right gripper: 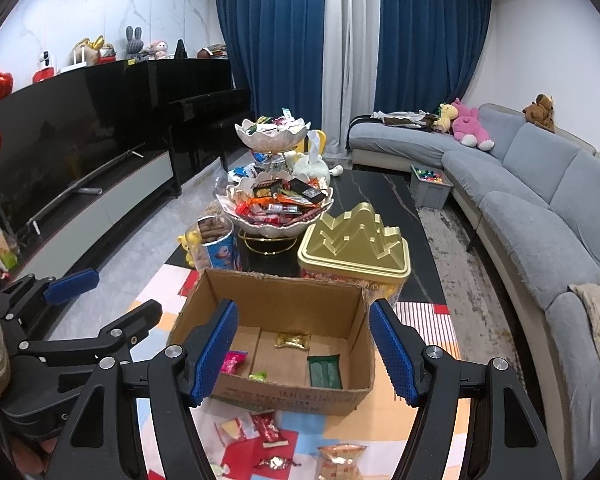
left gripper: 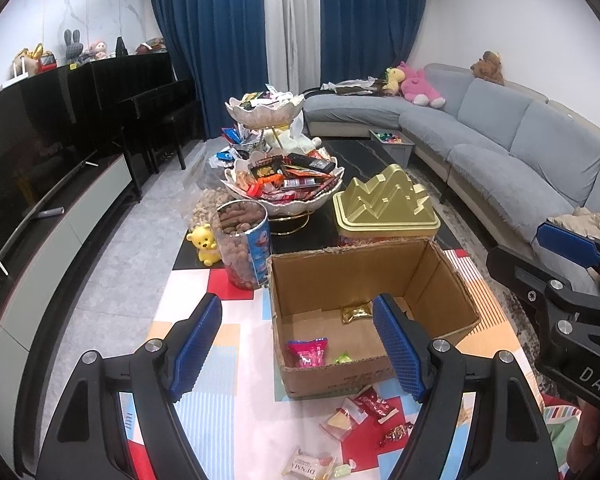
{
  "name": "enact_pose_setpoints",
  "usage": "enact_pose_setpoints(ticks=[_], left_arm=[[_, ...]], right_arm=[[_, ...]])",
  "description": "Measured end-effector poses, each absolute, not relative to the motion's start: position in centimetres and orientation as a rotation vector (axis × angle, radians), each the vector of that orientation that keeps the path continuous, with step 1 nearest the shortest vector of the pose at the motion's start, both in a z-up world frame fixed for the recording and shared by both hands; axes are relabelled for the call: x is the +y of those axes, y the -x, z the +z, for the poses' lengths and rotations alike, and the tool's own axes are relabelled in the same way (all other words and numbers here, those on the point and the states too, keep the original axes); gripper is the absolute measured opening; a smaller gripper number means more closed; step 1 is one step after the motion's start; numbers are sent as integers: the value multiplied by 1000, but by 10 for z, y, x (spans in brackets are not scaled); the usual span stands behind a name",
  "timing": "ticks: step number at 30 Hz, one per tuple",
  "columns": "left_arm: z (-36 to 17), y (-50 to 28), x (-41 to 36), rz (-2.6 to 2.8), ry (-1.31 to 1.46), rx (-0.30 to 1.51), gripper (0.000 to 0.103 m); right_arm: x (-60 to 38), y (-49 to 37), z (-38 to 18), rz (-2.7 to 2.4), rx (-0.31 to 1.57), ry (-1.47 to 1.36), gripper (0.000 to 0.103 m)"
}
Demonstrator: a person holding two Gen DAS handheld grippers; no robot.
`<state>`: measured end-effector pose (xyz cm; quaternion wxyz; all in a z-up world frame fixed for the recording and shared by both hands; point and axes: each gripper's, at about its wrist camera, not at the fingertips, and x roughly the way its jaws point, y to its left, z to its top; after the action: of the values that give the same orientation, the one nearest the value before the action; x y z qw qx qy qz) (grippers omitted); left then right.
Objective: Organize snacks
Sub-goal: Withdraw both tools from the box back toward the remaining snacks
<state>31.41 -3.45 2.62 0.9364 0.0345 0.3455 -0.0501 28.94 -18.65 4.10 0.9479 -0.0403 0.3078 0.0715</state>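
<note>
An open cardboard box (left gripper: 440,280) (right gripper: 284,292) stands on the patterned tablecloth. Inside lie a gold packet (left gripper: 356,313) (right gripper: 293,340), a pink packet (left gripper: 307,353) (right gripper: 233,362), a small green candy (left gripper: 342,358) (right gripper: 258,376) and a dark green packet (right gripper: 324,370). Loose snacks lie in front of the box: a red packet (left gripper: 374,402) (right gripper: 269,429), a yellow packet (left gripper: 340,422) and a white biscuit packet (left gripper: 306,465). My left gripper (left gripper: 298,350) is open and empty above the box's near left side. My right gripper (right gripper: 304,354) is open and empty above the box.
A two-tier bowl stand full of snacks (left gripper: 286,184) (right gripper: 276,200), a gold mountain-lid tin (left gripper: 386,208) (right gripper: 354,244), a jar of nuts (left gripper: 242,244) (right gripper: 216,246) and a yellow bear toy (left gripper: 206,244) stand behind the box. A grey sofa (left gripper: 500,160) runs along the right.
</note>
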Motion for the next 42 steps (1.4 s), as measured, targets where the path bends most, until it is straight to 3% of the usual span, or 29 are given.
enact_pose_setpoints(ticks=[42], left_arm=[[-30,-275,-35,-197,-148,834,77]], right_arm=[[-175,-257,-18,181,754,114,69]])
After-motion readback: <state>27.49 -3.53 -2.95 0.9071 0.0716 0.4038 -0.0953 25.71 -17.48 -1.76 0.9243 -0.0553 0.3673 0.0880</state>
